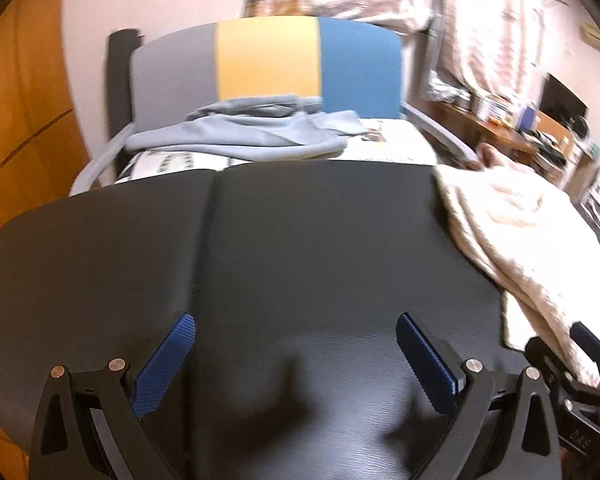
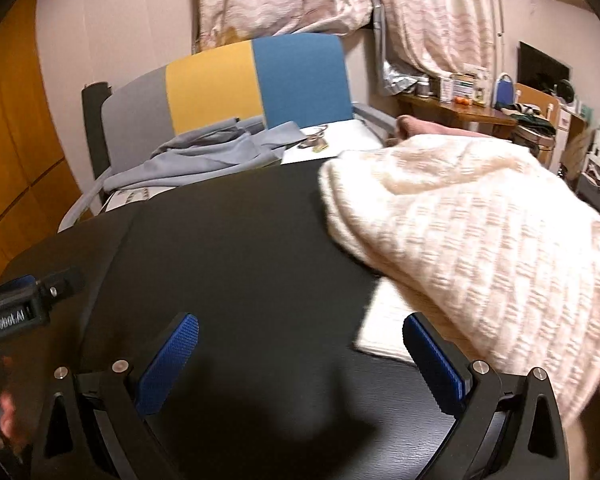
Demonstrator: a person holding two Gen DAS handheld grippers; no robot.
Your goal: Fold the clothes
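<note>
Clothes are what both tools wait on, and neither has any cloth yet. The left gripper [image 1: 296, 354] hangs over the bare black table [image 1: 300, 240] with its blue pads [image 1: 166, 364] spread wide and nothing between them. The right gripper [image 2: 300, 360] is likewise spread and empty, with its right pad [image 2: 434, 364] just beside the near edge of a cream knit garment [image 2: 480, 240].

That knit lies heaped on the right side of the table, apparently on top of a flat white cloth or sheet [image 2: 384, 324] whose corner shows beneath it; I cannot tell which it is. Beyond the table, a grey-blue garment [image 1: 240, 136] lies crumpled on a bed in front of a grey, yellow and blue headboard [image 1: 266, 64].

Risks, as I judge them:
- The knit is thick, loose and bunched, so a pinch at its edge may catch only one layer and drag the heap instead of lifting it.
- The white piece underneath could be caught in the same pinch and come away with it.
- The knit seems to spill over the right edge of the table, so a careless tug may slide it off.

Both views are blurred, so fine detail is unreliable. The only legible writing is white lettering on the left tool's body [image 2: 4, 316], roughly "…Robot.AI"; its first letters are unclear.
</note>
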